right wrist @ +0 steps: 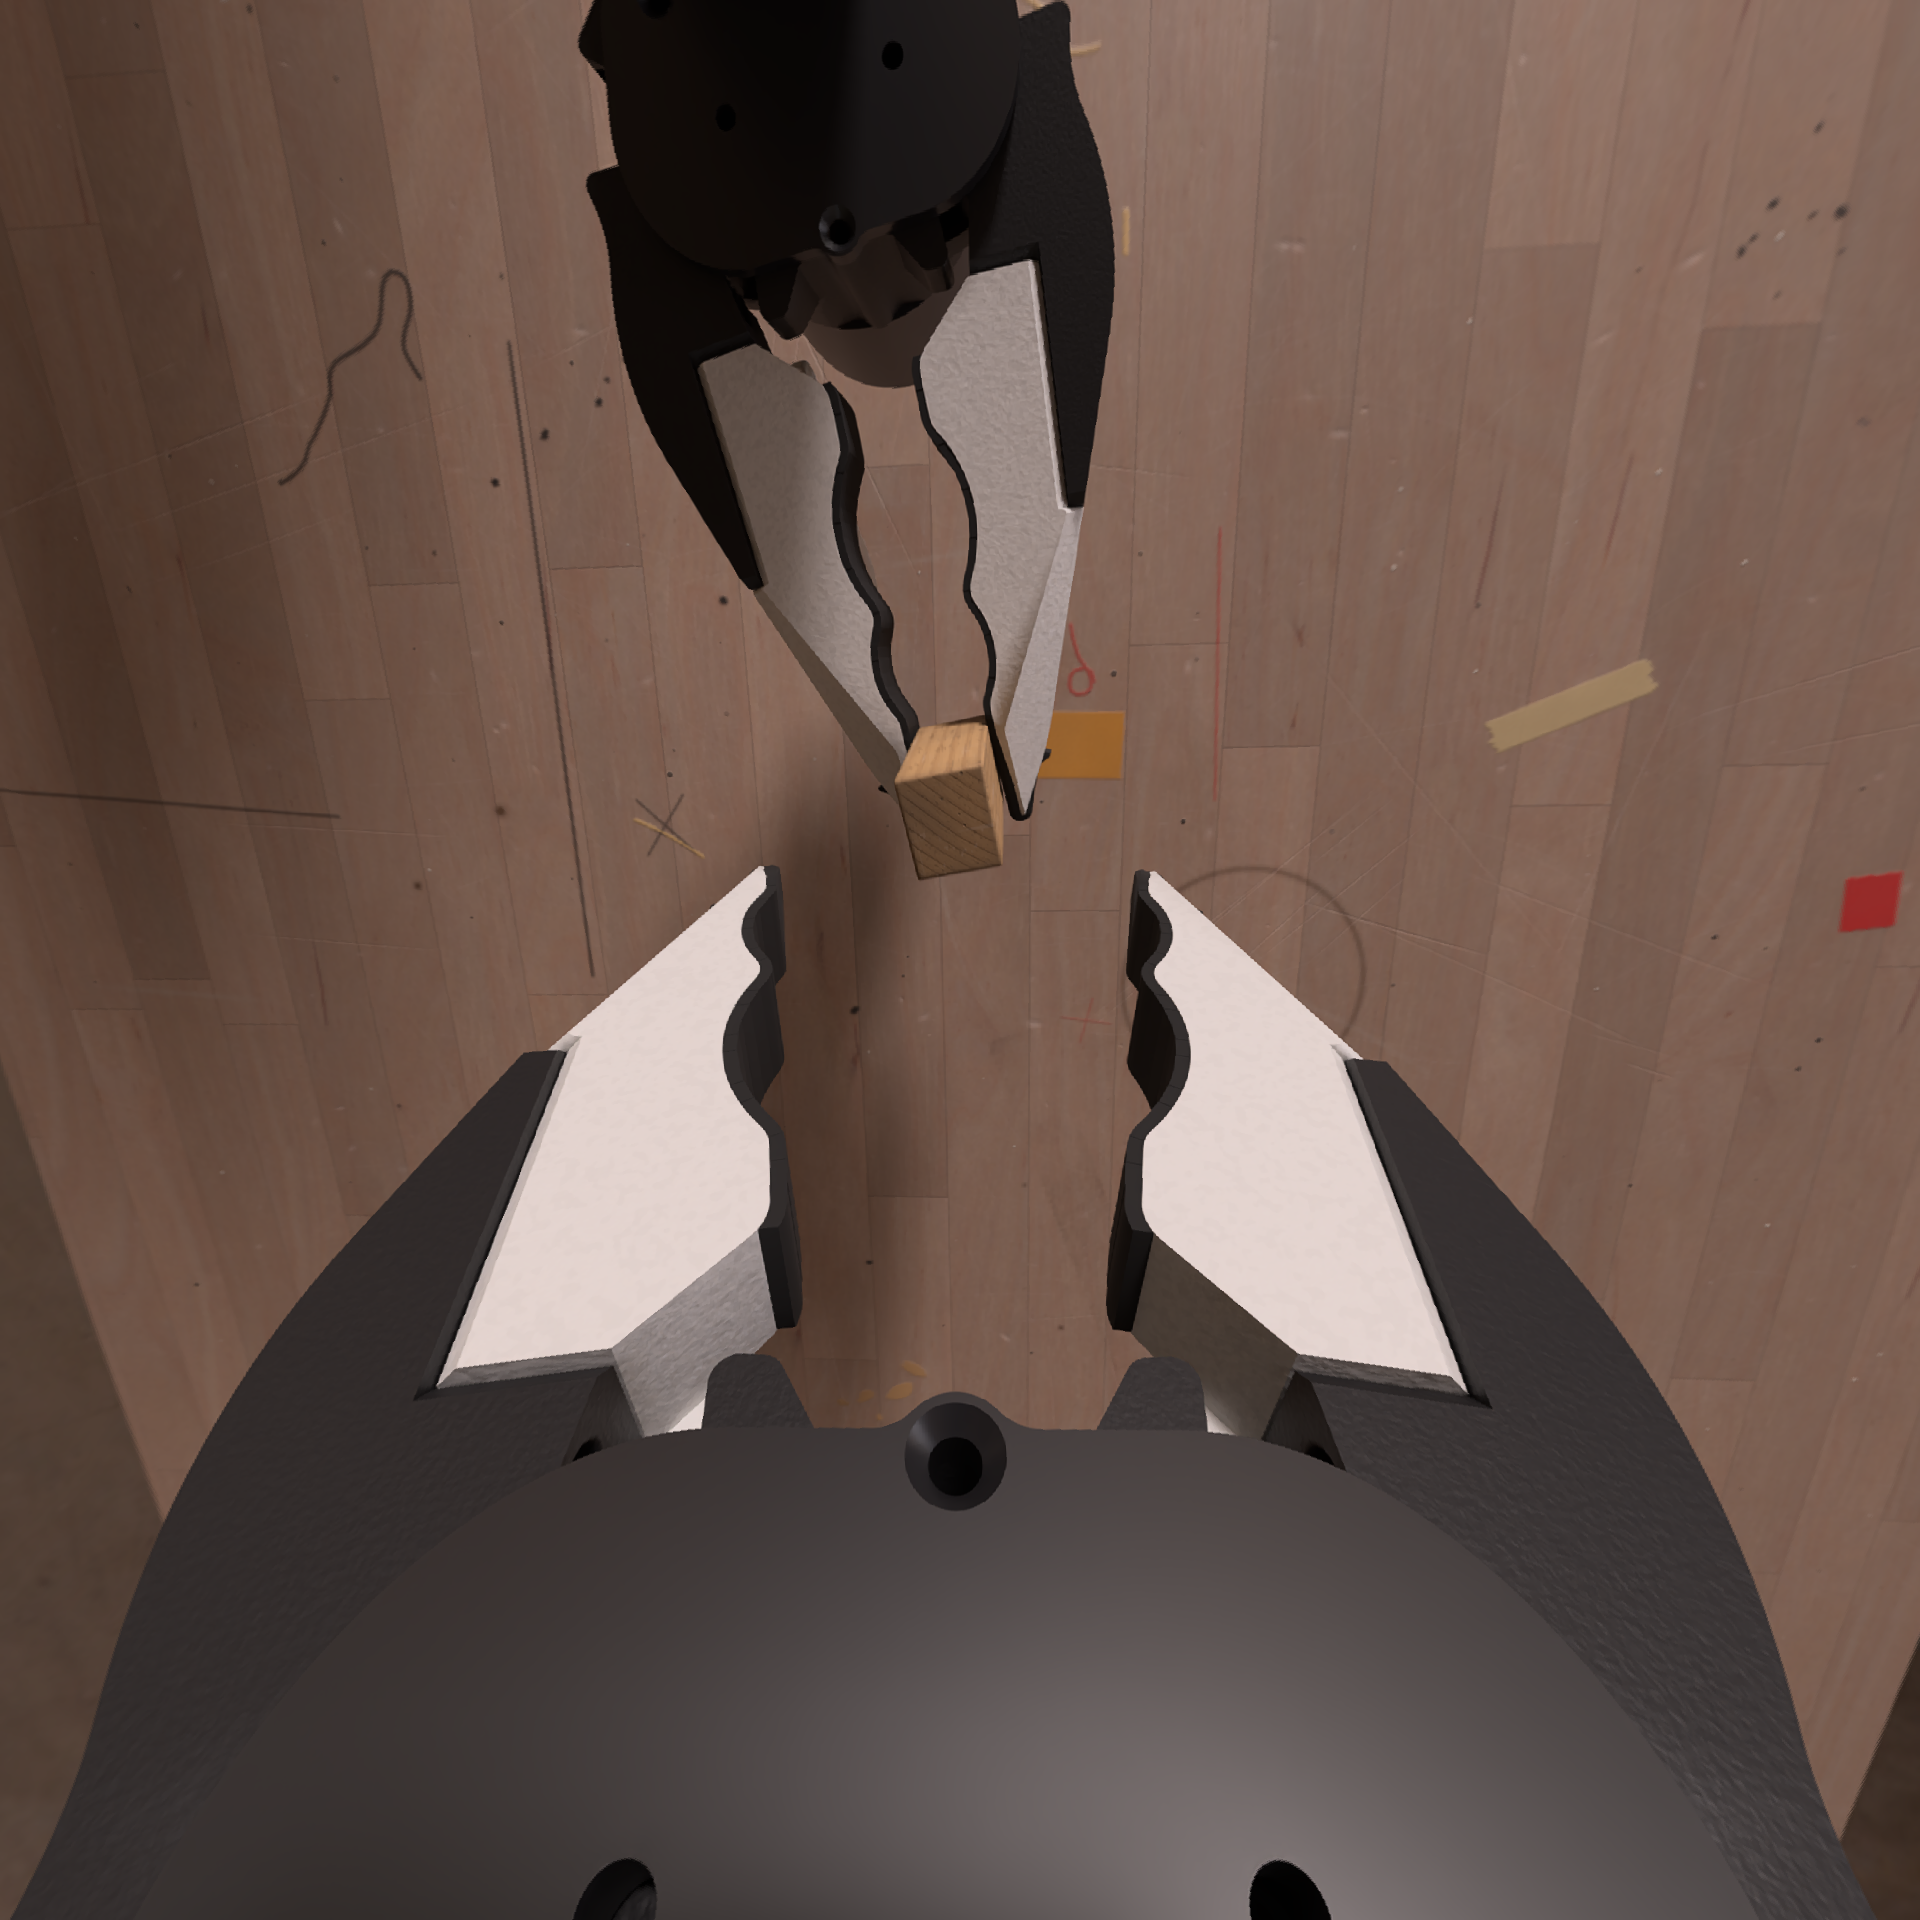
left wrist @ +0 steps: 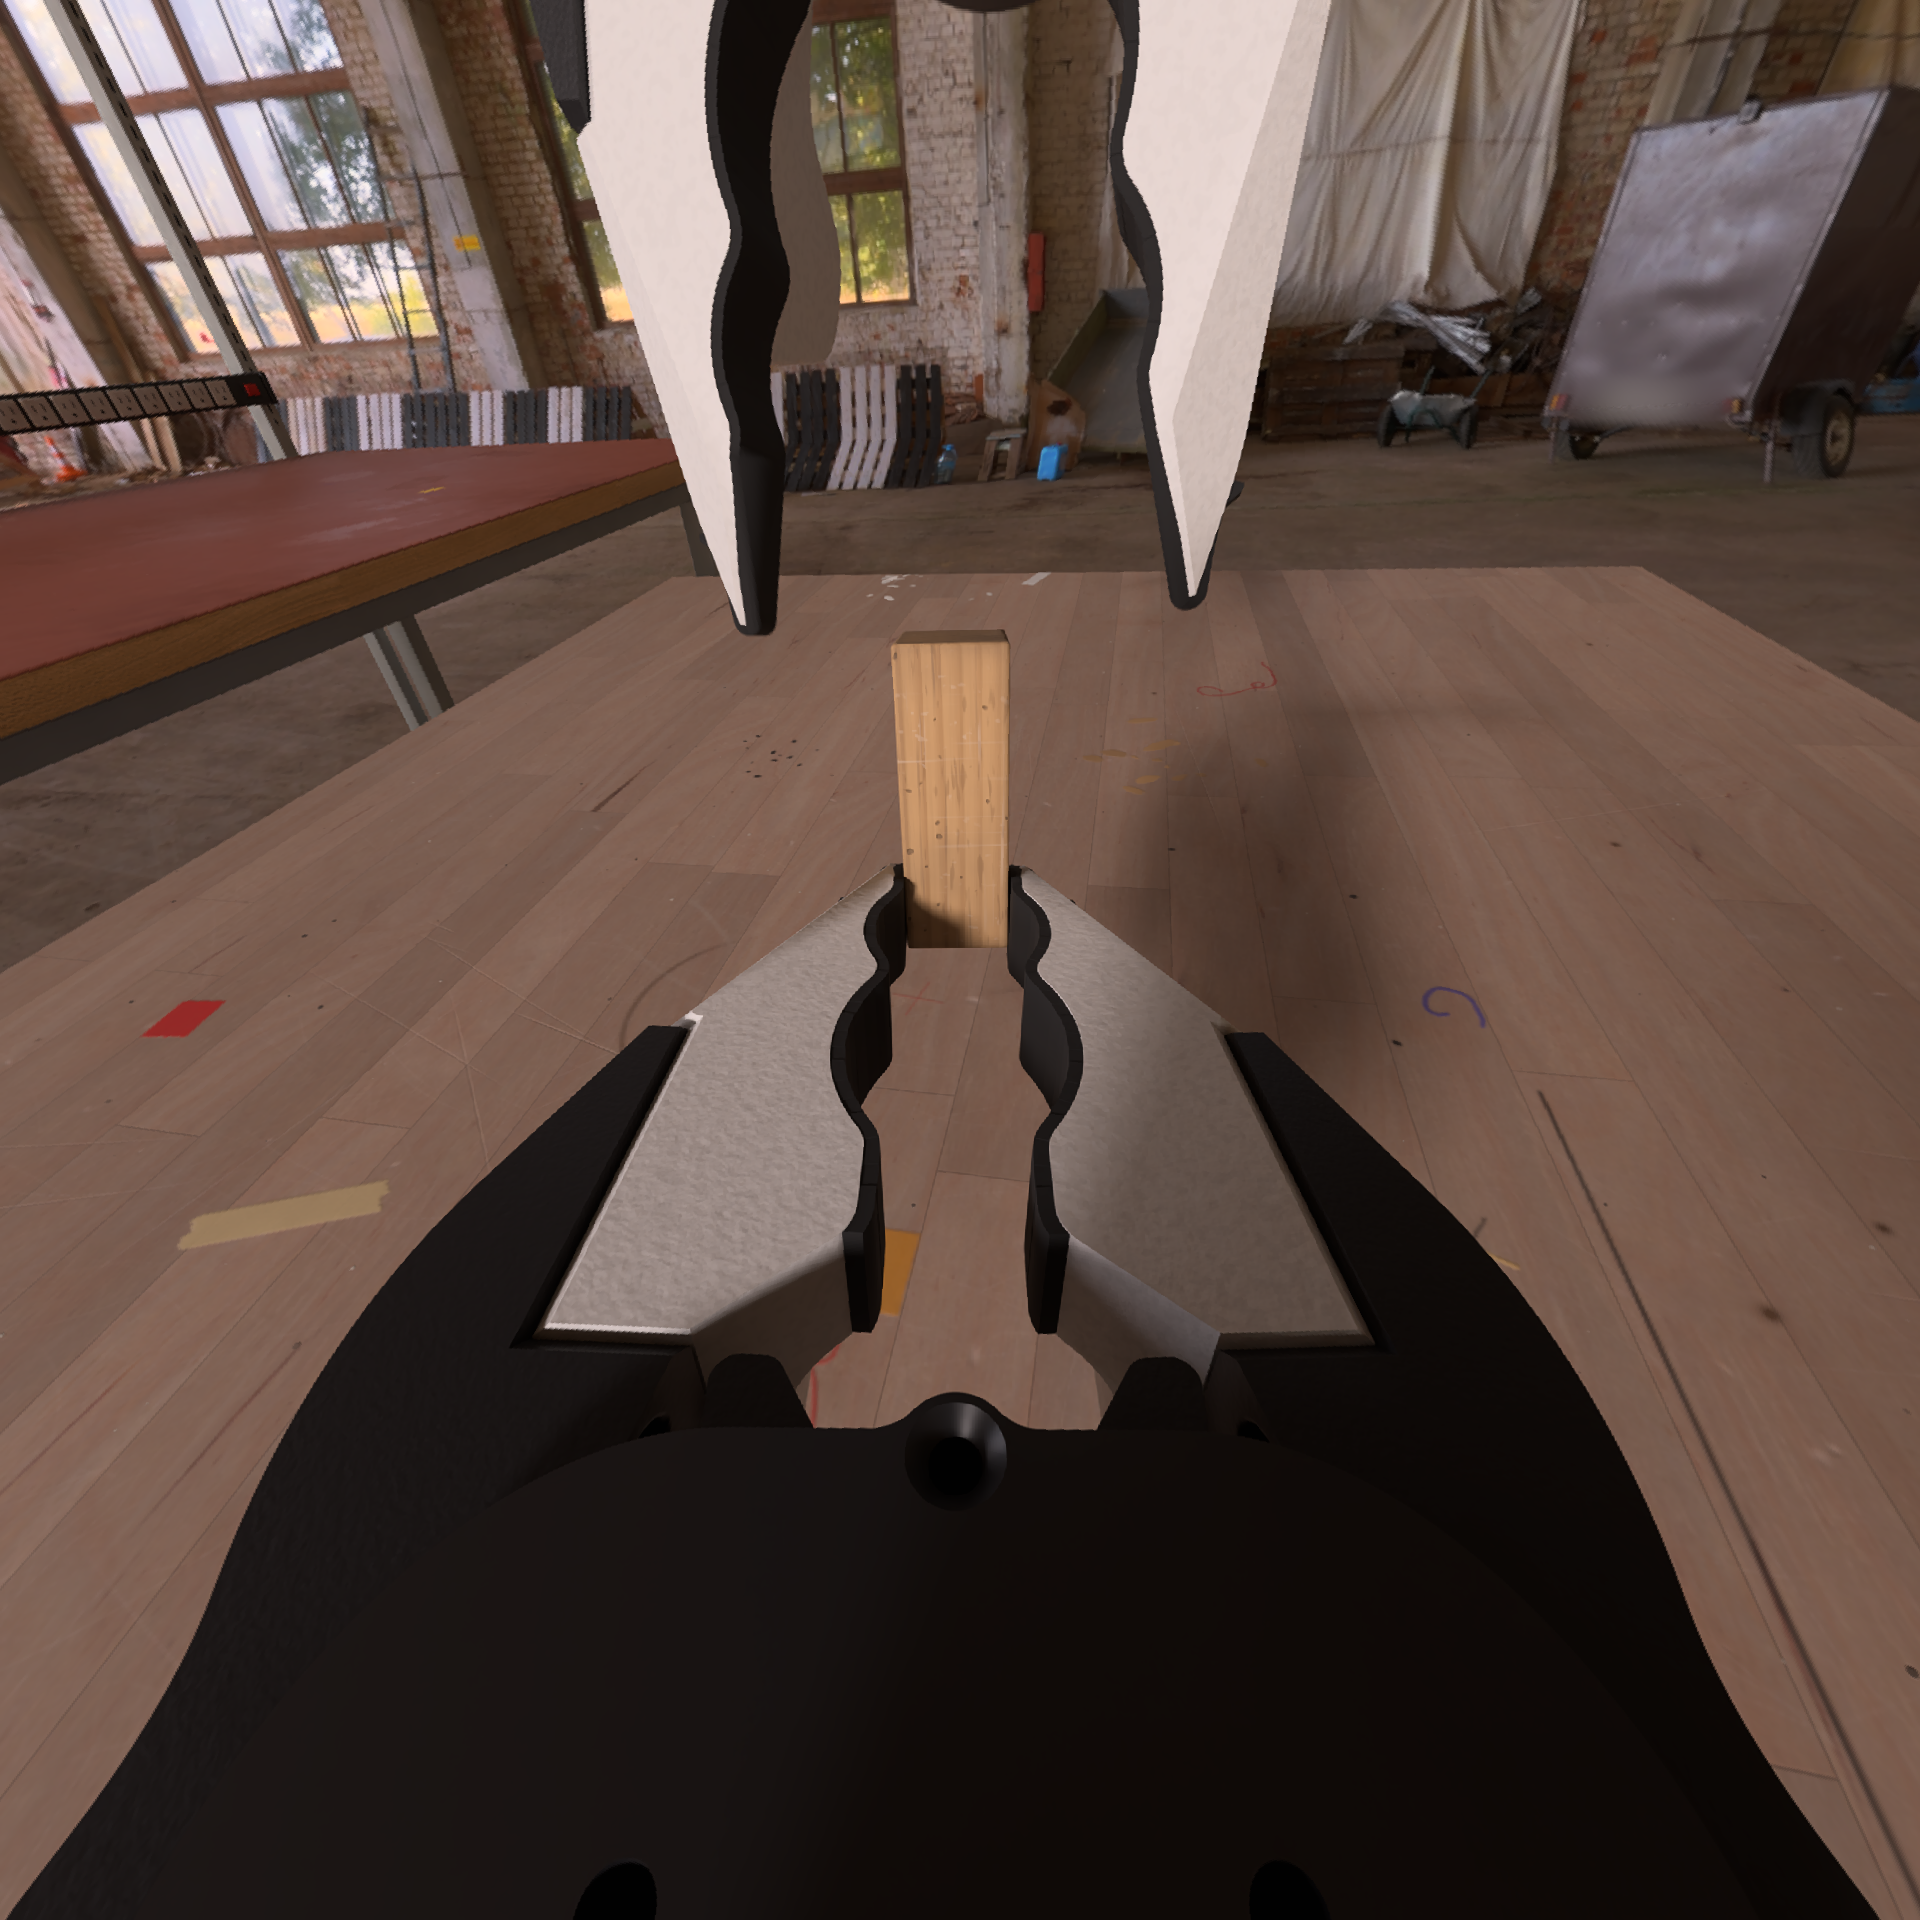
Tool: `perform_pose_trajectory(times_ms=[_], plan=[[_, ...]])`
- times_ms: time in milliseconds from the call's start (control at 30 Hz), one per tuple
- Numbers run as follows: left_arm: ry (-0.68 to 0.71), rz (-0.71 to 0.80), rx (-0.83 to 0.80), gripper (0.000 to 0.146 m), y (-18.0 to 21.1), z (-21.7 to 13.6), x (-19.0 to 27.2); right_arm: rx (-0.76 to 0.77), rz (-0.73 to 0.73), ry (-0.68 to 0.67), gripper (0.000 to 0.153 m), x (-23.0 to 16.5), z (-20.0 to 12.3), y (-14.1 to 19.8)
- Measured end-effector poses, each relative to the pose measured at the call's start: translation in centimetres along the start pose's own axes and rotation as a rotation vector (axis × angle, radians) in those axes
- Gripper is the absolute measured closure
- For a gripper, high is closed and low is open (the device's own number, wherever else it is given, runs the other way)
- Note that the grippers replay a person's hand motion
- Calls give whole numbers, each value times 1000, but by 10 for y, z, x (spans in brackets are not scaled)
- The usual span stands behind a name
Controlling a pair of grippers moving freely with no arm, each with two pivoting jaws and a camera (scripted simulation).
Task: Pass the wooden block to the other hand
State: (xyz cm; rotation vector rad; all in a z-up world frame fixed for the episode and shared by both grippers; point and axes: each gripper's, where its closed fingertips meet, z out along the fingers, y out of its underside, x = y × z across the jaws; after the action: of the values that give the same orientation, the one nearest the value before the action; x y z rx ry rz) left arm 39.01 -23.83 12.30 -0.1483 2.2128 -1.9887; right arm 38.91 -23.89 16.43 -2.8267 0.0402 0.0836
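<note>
The wooden block [left wrist: 951,790] stands upright above the desk [left wrist: 1455,935], its lower end pinched between the two fingertips [left wrist: 888,914] of the left claw [left wrist: 956,909], which is clenched on it. Most of the block rises clear beyond those tips, pale grain running along its length. In the right wrist view the same wooden block [right wrist: 951,805] shows end-on, its square end face pointing up toward the camera, with the left claw [right wrist: 951,779] reaching in from the far side and gripping it from both sides.

The right claw [right wrist: 956,883] hangs directly above the block with its fingers spread wide, released and holding nothing. Its tips sit just short of the block's top end and do not touch it. In the left wrist view the right claw [left wrist: 971,613] comes down from the top of the frame, its two white fingers either side of the block's line, a gap showing between tips and block.

Below, the wooden desk [right wrist: 1558,1039] carries a red square [right wrist: 1870,902] at the right, a strip of tan tape [right wrist: 1571,704] farther off, and an orange patch [right wrist: 1086,744] just beside the left claw's finger.
</note>
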Motion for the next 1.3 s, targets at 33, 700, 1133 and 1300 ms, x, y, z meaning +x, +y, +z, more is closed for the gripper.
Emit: perform_pose_trajectory(times_ms=[33, 700, 1133, 1300], plan=[[0, -1, 3, 128, -1, 0, 0, 15, -9, 5, 84, 1, -2, 0], [1, -30, 47, 128, -11, -1, 2, 673, 171, 26, 114, -2, 12, -12], [2, -67, 117, 121, -22, -3, 2, 887, 207, 4, 132, -3, 3, -18], [-16, -79, 121, 92, -23, -4, -2, 914, 247, 103, 132, 7, -34, 9]])
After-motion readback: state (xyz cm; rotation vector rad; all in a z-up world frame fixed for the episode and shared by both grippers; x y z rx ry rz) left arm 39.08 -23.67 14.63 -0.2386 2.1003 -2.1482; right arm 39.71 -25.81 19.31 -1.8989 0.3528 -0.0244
